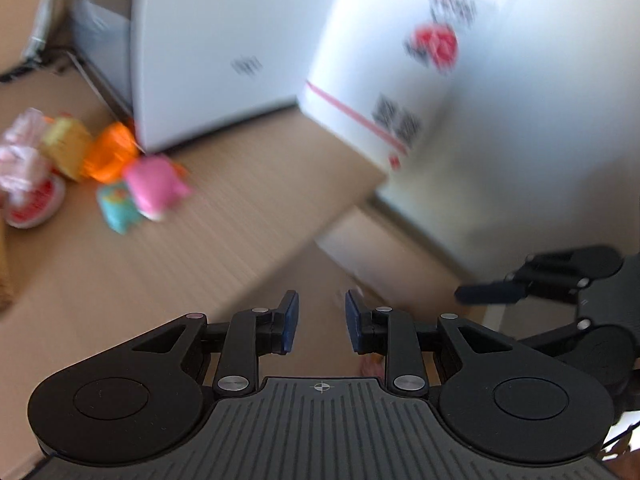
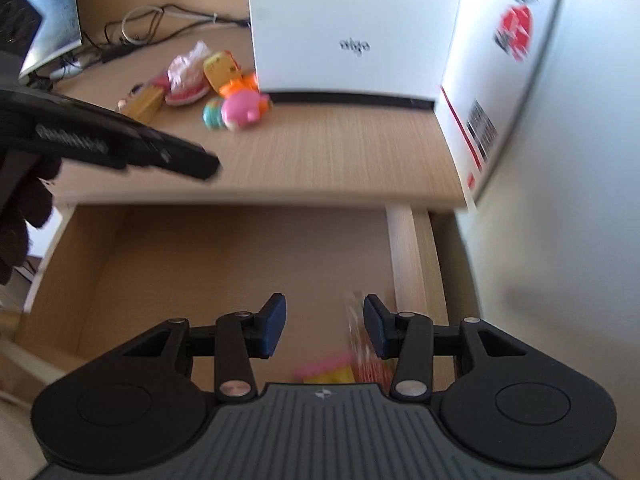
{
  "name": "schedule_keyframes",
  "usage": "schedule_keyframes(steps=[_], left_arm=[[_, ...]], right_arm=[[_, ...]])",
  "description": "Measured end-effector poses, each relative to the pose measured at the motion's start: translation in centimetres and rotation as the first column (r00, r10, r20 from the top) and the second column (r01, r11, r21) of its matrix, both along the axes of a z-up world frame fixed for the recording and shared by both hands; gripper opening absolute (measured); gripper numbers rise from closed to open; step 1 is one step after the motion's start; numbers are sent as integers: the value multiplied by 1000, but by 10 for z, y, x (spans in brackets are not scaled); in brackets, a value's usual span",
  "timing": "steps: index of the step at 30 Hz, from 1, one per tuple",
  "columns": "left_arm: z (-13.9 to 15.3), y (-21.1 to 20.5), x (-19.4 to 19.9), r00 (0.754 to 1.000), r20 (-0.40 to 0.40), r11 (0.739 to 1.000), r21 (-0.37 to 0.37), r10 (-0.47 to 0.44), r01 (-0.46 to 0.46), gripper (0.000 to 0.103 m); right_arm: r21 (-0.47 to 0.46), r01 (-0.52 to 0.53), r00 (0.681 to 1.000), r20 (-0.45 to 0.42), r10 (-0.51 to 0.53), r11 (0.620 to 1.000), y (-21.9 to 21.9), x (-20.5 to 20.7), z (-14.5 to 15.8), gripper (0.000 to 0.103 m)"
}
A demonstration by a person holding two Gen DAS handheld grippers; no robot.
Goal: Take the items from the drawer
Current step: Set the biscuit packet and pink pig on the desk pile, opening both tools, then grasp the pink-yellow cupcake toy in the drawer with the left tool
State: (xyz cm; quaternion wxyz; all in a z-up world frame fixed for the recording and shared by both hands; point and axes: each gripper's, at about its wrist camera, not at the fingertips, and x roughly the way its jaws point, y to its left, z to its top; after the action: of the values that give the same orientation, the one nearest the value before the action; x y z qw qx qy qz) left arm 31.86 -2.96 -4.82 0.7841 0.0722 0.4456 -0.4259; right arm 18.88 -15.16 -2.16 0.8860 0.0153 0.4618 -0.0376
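- The right claw (image 2: 324, 326) hangs over the open drawer (image 2: 208, 264), its blue pads (image 2: 276, 320) parted and nothing between them.
- Just below that claw, at the drawer's near right corner, lie blurred items (image 2: 344, 368): something pink and yellow and a clear wrapper with red.
- The rest of the drawer floor in view is bare wood.
- The left claw (image 1: 322, 322) is likewise released, pads apart and empty, above the table (image 1: 224, 224) edge and the drawer gap; a bit of pink shows below it.
- In the right wrist view the left claw (image 2: 192, 162) reaches in from the left over the table edge, with a dark glove (image 2: 24, 208) behind it.
- Farther back on the table sits a heap of toys (image 2: 224, 92): pink, orange, yellow, teal, beside a white box (image 2: 352, 28).
- A second white box (image 2: 504, 60) with red print stands at the right, against the wall.
- Cables (image 2: 140, 28) lie at the far left rear.
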Motion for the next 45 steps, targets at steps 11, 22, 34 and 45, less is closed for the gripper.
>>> schedule_keyframes(steps=[11,22,34,45], left_arm=[[-42,-43,-14,987,-90,985,95,-133,142,28],[-84,-85,-4,941,-262,959,126,-215,254,28],[-110,-127,-22,929,-218,916,207,-301,345,38],[-109,-84,-23,934,-213,912,239,-286,334,29]], right_arm=[[30,99,994,-37,-98,995,-15,-46,-12,43],[41,127,991,-38,-125,991,-15,-63,-19,43],[15,129,990,-50,-128,991,-14,-76,-17,43],[8,133,988,-81,-132,991,-29,-25,-12,43]])
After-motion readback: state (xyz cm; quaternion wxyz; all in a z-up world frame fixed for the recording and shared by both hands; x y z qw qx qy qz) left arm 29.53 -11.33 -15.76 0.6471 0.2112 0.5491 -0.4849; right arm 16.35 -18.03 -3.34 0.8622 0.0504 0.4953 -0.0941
